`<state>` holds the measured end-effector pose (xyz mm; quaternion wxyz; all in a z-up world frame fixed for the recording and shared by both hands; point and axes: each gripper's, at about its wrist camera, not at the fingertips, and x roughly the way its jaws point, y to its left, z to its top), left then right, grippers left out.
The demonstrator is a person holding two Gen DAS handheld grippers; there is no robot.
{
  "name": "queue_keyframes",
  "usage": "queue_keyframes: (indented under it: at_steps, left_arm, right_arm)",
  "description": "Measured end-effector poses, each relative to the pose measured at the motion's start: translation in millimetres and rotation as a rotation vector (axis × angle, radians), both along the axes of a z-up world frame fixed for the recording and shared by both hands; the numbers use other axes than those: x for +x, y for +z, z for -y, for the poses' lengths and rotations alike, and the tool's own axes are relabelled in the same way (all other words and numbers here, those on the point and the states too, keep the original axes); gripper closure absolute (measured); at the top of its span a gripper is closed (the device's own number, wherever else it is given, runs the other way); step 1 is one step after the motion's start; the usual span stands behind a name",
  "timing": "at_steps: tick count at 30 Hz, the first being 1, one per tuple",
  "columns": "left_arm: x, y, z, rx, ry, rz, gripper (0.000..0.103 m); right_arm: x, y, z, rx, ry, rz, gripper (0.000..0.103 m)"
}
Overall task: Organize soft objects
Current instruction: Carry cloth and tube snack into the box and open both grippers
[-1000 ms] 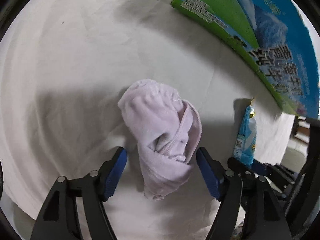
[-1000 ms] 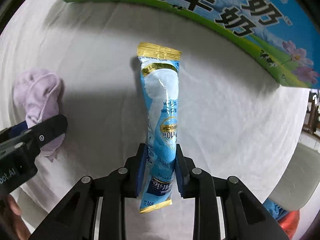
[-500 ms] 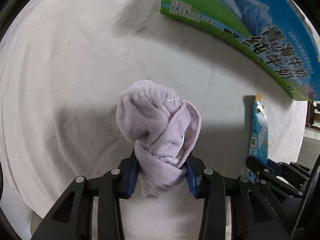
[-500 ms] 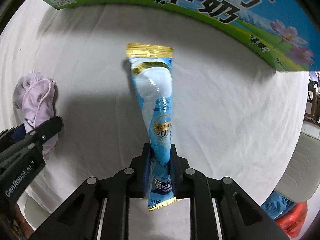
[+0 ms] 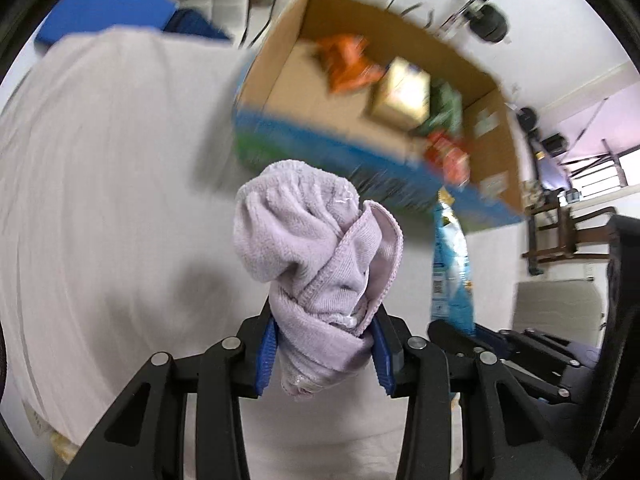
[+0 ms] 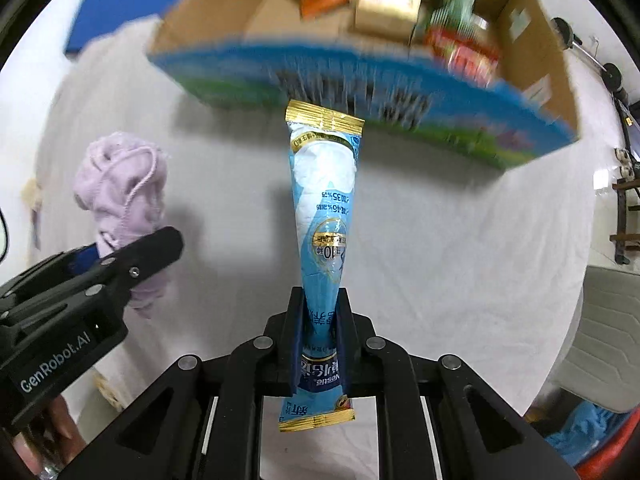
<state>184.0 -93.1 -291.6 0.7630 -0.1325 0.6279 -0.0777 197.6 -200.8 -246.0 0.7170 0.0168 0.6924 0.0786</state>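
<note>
A crumpled lilac cloth hangs in the air above the white sheet, and my left gripper is shut on its lower part. In the right wrist view the same cloth shows at the left, with the left gripper on it. A long blue ice-cream pouch with gold ends is pinched near its lower end by my right gripper, which is shut on it. That pouch also appears at the right of the left wrist view. Both things are lifted off the sheet.
An open cardboard box with blue and green printed sides stands beyond on the white sheet, holding several packets. The same box is blurred in the left wrist view. A blue board lies at the far left; chairs stand at the right.
The left jaws closed on the lilac cloth, and both grippers rose with their loads. The open box top has come into view.
</note>
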Motion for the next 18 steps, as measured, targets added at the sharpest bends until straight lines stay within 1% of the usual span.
queue_keyframes:
  at_steps: [2, 3, 5, 6, 8, 10, 12, 14, 17, 18]
  left_arm:
    - [13, 26, 2, -0.03, -0.007, 0.036, 0.066]
    - [19, 35, 2, -0.041, -0.014, 0.053, 0.066]
    - [38, 45, -1, -0.054, -0.023, 0.08, 0.066]
    - [48, 50, -1, -0.06, -0.027, 0.089, 0.066]
    - [71, 53, 0, -0.062, -0.033, 0.097, 0.066]
    - [93, 52, 3, -0.055, -0.032, 0.101, 0.066]
    - [105, 53, -1, -0.057, -0.029, 0.087, 0.066]
    - [116, 50, -6, -0.056, -0.024, 0.063, 0.066]
    - [143, 31, -8, -0.074, -0.009, 0.002, 0.066]
    - [152, 22, -8, -0.083, -0.008, -0.028, 0.066]
  right_arm:
    - [6, 19, 6, 0.017, -0.014, 0.037, 0.089]
    - [11, 30, 9, 0.028, -0.028, 0.056, 0.089]
    - [22, 52, 15, 0.047, -0.05, 0.095, 0.089]
    - [22, 56, 18, 0.051, -0.064, 0.113, 0.089]
    - [38, 66, 21, 0.062, -0.099, 0.146, 0.089]
    - [56, 73, 27, 0.105, -0.161, 0.159, 0.089]
    - [76, 71, 32, 0.152, -0.25, 0.165, 0.089]
    - [94, 59, 39, 0.197, -0.345, 0.167, 0.089]
    - [115, 36, 48, 0.263, -0.494, 0.139, 0.089]
    - [122, 28, 48, 0.268, -0.521, 0.132, 0.089]
